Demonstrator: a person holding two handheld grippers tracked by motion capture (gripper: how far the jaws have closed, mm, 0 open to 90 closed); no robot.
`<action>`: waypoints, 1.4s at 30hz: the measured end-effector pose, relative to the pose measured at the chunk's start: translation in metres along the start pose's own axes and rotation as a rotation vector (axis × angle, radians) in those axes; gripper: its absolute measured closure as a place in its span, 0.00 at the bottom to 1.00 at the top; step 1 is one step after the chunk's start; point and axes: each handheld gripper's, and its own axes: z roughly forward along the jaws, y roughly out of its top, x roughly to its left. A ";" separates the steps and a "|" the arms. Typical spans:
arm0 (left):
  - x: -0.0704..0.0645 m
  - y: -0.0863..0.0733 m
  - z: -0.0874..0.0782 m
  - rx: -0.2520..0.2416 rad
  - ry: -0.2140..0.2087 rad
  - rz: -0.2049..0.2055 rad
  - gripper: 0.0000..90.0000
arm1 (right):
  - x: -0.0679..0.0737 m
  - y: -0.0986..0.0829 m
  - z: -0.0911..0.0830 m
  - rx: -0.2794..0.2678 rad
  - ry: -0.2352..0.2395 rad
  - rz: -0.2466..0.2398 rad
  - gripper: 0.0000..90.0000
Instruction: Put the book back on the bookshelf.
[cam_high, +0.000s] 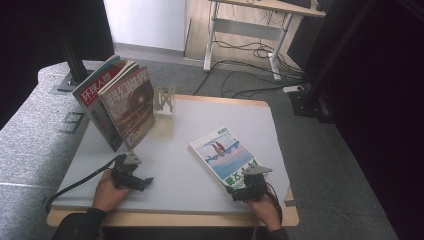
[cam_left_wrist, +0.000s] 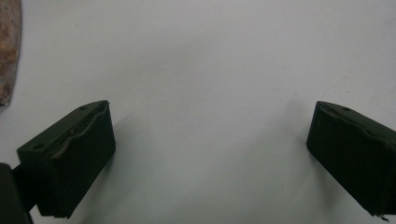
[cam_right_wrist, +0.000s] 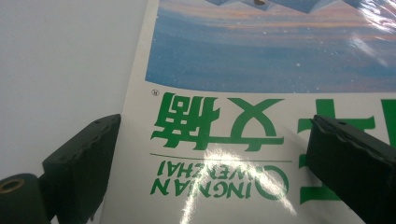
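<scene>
We hover the released right hand-held gripper (cam_right_wrist: 210, 154) over the magazine (cam_high: 225, 154), lower right; next, clench its edge. Left hand-held gripper (cam_left_wrist: 210, 140) released.

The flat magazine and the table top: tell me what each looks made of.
Flat magazine: glossy coated paper, judging by the bright glare streaks across its printed cover in the right gripper view.

Table top: a smooth, matt, pale grey sheet, perhaps plastic or laminate; it shows soft shadows and no glare in the left gripper view. It lies on a light wood-look board, whose edge shows at the near side.
</scene>
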 end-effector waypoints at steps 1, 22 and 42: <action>0.000 0.000 0.000 0.000 0.001 0.000 0.01 | 0.000 0.000 0.000 0.002 -0.002 -0.001 0.04; 0.000 0.000 0.000 0.001 0.001 0.000 0.01 | -0.023 0.040 0.010 0.044 -0.055 -0.055 0.03; 0.000 0.000 0.000 0.003 0.001 0.002 0.01 | -0.081 0.077 0.069 0.099 -0.064 0.015 0.00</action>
